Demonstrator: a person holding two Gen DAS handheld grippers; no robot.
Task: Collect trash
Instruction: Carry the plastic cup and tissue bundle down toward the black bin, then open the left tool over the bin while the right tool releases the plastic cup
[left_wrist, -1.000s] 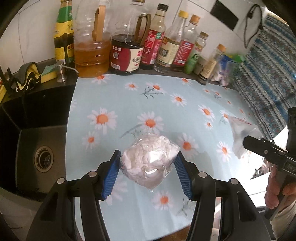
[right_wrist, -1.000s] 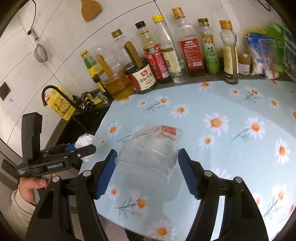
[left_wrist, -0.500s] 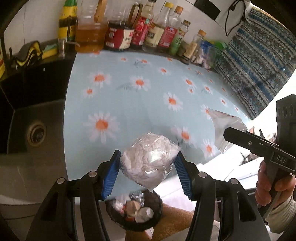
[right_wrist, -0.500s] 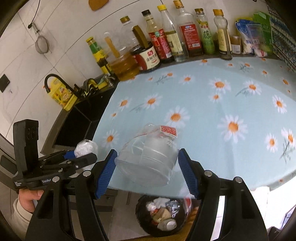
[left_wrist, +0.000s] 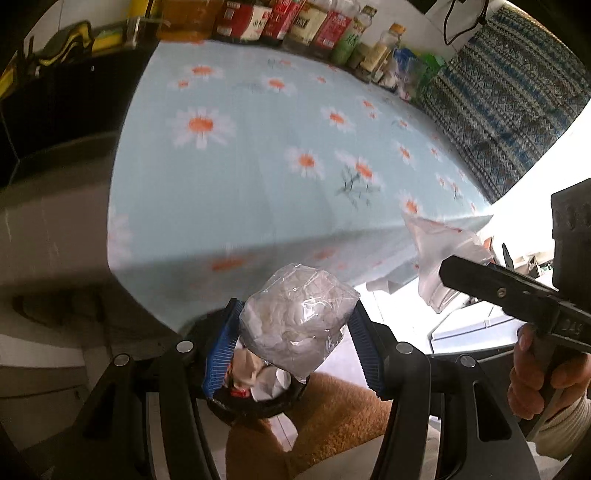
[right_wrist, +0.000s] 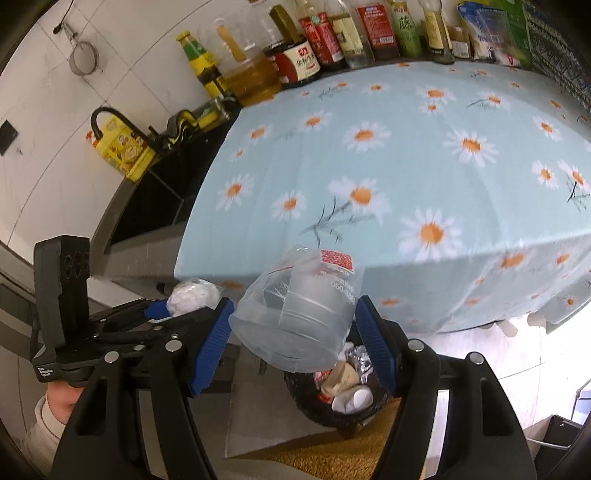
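While the left tool (left_wrist: 295, 350) is clamped on a clear bag of white crumpled scraps (left_wrist: 297, 319), that bag hangs off the worktop's front edge, directly above a dark trash bin (left_wrist: 258, 400) on the floor. The right tool (right_wrist: 293, 341) grips a clear plastic bag with a red label (right_wrist: 303, 310), also held beyond the worktop edge and over the same bin (right_wrist: 343, 402), which already holds crumpled paper, foil and small caps. Each bag covers part of the bin's mouth, so its full contents cannot be made out; in the left view the bin is mostly hidden behind the blue pads (left_wrist: 219, 350). What sits inside the labelled bag is hard to tell through the plastic. Both views are motion-blurred.

A brown mat (left_wrist: 332, 424) lies under the bin. The worktop wears a pale blue daisy-print cloth (right_wrist: 406, 166) that drapes over its front edge. Bottles of oil and sauces (right_wrist: 306, 55) line the tiled wall at the back, with a dark sink (right_wrist: 155, 199) to the left and a patterned blue curtain (left_wrist: 498, 110) at the right.
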